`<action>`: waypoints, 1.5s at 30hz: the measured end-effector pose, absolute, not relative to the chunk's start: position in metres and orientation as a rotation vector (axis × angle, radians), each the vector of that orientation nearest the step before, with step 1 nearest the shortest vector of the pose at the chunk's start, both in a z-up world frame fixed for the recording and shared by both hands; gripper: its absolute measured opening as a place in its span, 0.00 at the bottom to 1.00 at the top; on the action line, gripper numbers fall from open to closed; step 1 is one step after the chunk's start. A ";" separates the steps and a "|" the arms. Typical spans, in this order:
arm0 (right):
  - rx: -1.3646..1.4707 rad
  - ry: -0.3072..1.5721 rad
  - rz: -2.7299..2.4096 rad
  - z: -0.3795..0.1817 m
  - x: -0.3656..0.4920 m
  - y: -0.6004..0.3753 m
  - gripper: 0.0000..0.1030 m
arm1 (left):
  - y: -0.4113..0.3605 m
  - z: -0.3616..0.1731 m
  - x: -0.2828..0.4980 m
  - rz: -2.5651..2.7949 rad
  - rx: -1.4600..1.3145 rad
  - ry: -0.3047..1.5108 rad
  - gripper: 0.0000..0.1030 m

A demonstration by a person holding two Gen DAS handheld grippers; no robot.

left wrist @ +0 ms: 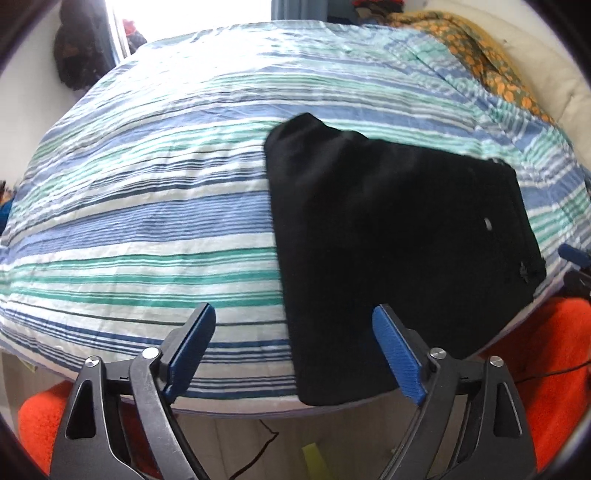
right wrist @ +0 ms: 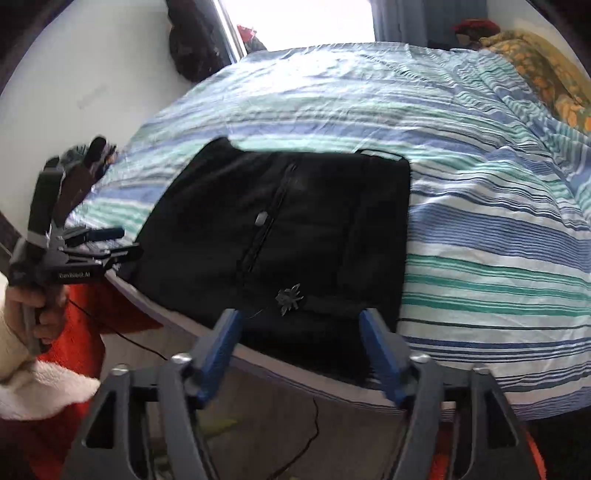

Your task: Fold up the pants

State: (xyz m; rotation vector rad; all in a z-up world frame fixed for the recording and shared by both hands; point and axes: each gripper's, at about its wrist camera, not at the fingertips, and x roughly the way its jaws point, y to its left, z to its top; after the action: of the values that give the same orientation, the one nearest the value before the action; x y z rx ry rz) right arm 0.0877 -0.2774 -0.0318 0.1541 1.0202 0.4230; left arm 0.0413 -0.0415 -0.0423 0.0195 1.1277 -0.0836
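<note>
Black pants (left wrist: 388, 236) lie folded into a compact rectangle on the striped bed cover (left wrist: 147, 206), at the near edge of the bed. My left gripper (left wrist: 295, 314) is open and empty, just off the bed's edge; its right finger (left wrist: 395, 350) overlaps the pants' near corner. In the right wrist view the pants (right wrist: 280, 229) show a small grey button and a spider-like emblem. My right gripper (right wrist: 299, 317) is open and empty, hovering at the pants' near edge. The left gripper (right wrist: 118, 243) shows there, held in a hand, left of the pants.
The bed cover (right wrist: 480, 221) has blue, green and white stripes. An orange floral blanket (left wrist: 480, 55) lies at the far right. Red-orange fabric (left wrist: 554, 350) and a black cable (right wrist: 306, 443) lie below the bed edge. A bright window (right wrist: 295, 22) is behind.
</note>
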 end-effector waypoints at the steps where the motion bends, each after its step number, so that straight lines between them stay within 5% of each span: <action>1: 0.195 1.031 0.437 -0.034 0.094 -0.287 0.90 | -0.030 -0.044 0.047 -0.072 -0.027 1.139 0.87; 12: 0.656 1.286 0.563 -0.129 0.159 -0.315 0.77 | -0.042 -0.096 0.074 -0.313 -0.228 1.296 0.87; 13: 0.611 1.302 0.565 -0.130 0.161 -0.309 0.75 | -0.046 -0.098 0.075 -0.324 -0.236 1.309 0.82; 15: 0.504 1.308 0.561 -0.121 0.161 -0.299 0.51 | -0.054 -0.091 0.077 -0.290 -0.203 1.309 0.47; 18: 0.405 1.252 0.564 -0.090 0.157 -0.288 0.37 | -0.066 -0.061 0.078 -0.295 -0.152 1.259 0.19; 28: 0.276 0.998 0.633 0.020 0.220 -0.233 0.33 | -0.041 0.050 0.152 -0.243 -0.149 0.970 0.18; 31: 0.283 0.935 0.624 0.039 0.263 -0.218 0.33 | -0.022 0.069 0.178 -0.175 -0.082 0.884 0.20; 34: 0.205 0.948 0.530 0.043 0.296 -0.197 0.47 | -0.008 0.062 0.194 -0.012 0.053 0.859 0.47; 36: 0.095 0.961 0.397 0.046 0.304 -0.196 0.76 | -0.001 0.059 0.183 0.074 0.138 0.834 0.75; 39: -0.003 0.916 0.334 0.056 0.281 -0.199 0.85 | 0.002 0.052 0.151 0.094 0.178 0.811 0.90; 45: -0.029 0.932 0.267 0.054 0.209 -0.218 0.98 | -0.019 0.035 0.086 0.134 0.259 0.836 0.95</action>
State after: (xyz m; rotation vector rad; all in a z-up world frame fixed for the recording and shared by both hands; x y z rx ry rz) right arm 0.2094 -0.2176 0.0540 -0.0293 0.9317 0.2671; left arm 0.0862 -0.0188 0.0351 0.2591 0.8363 0.1336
